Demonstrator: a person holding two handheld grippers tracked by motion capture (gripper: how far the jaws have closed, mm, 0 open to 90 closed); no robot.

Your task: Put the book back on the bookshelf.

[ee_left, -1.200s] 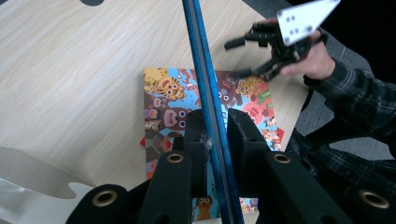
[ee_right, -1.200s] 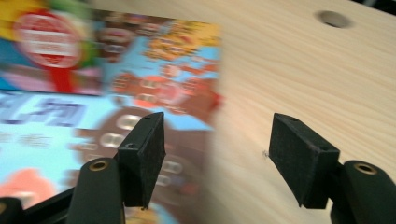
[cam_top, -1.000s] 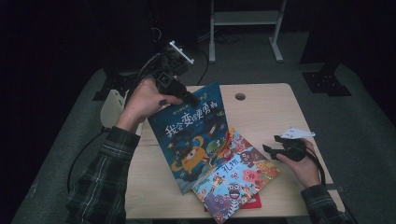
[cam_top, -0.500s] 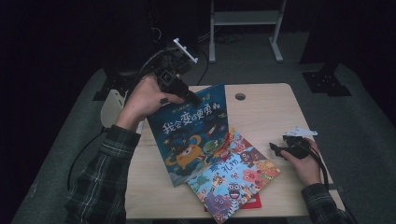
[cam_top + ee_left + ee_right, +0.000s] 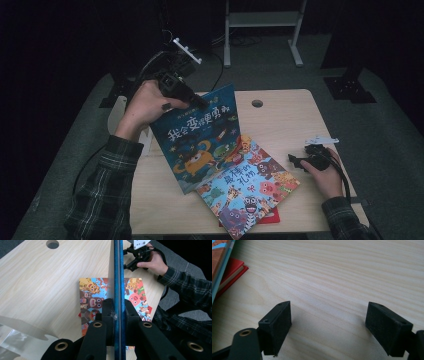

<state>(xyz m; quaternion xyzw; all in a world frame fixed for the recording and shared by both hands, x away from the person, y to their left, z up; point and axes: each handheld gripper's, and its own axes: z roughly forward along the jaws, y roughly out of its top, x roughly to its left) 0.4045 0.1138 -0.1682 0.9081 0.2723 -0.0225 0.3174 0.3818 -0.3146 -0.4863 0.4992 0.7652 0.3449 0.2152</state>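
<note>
A blue picture book [image 5: 200,142] is tilted up off the wooden table [image 5: 280,120], and my left gripper [image 5: 199,102] is shut on its top edge. In the left gripper view the book's edge [image 5: 117,270] runs straight up between the closed jaws of the left gripper [image 5: 117,311]. A colourful animal-cover book [image 5: 252,192] lies flat under the blue one's lower end, on top of a red book [image 5: 274,217]. My right gripper [image 5: 296,161] rests open at the table's right side, and in its own view the right gripper [image 5: 328,322] holds nothing.
A round cable hole [image 5: 257,103] sits at the table's far middle. A white plastic piece [image 5: 117,112] hangs off the left edge. A metal stand [image 5: 260,20] is on the floor behind. Red book's corner [image 5: 233,271] lies left of my right jaws.
The left gripper has raised the blue book a little, so its lower edge has lifted up and away from the near side. The right gripper has hardly moved.
</note>
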